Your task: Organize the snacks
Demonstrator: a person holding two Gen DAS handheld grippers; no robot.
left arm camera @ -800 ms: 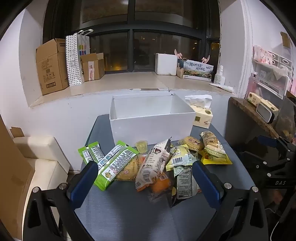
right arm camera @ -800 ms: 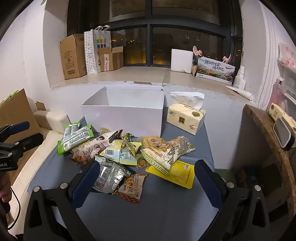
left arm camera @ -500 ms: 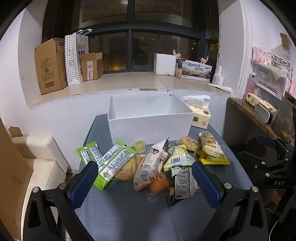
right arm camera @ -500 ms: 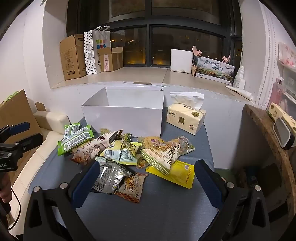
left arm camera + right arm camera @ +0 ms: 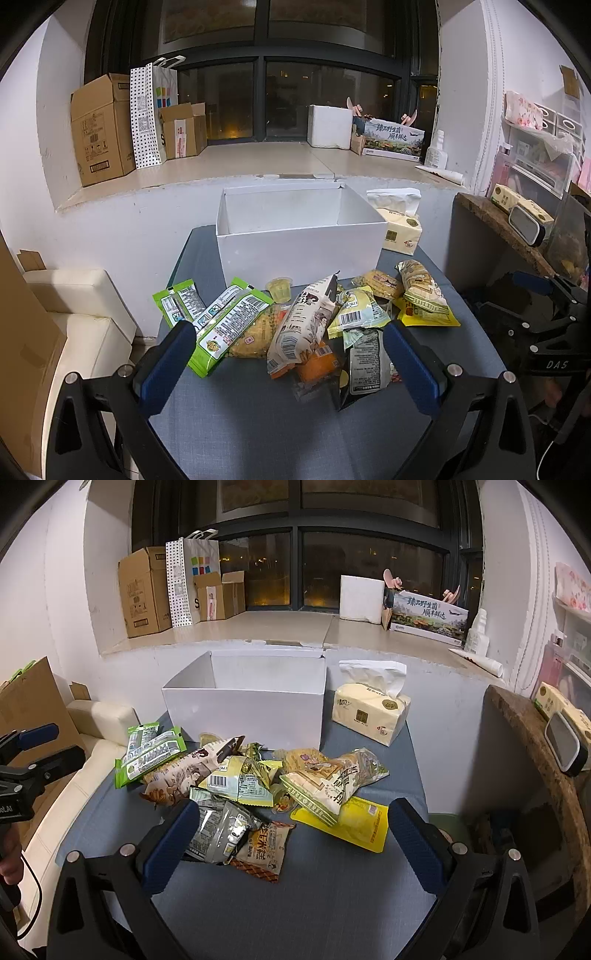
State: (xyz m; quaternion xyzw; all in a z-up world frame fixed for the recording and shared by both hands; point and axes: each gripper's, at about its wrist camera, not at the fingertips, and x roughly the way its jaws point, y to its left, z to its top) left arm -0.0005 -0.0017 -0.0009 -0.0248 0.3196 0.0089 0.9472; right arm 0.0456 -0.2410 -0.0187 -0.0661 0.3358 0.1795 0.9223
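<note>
Left gripper (image 5: 290,350) and right gripper (image 5: 291,827) both spread wide, holding nothing. Snacks (image 5: 258,779) piled mid-frame on grey table (image 5: 325,893), white box (image 5: 243,709) behind. Barcodes visible, packet text unreadable. "DAS" printed on right gripper body, frame right in left view

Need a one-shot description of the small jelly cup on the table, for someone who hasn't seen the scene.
Start at the open white box at the back of the grey table. Just in front of its near wall, at the back edge of the snack pile, sits the jelly cup. It is the only small translucent yellow tub there; everything around it is a flat printed packet.
</note>
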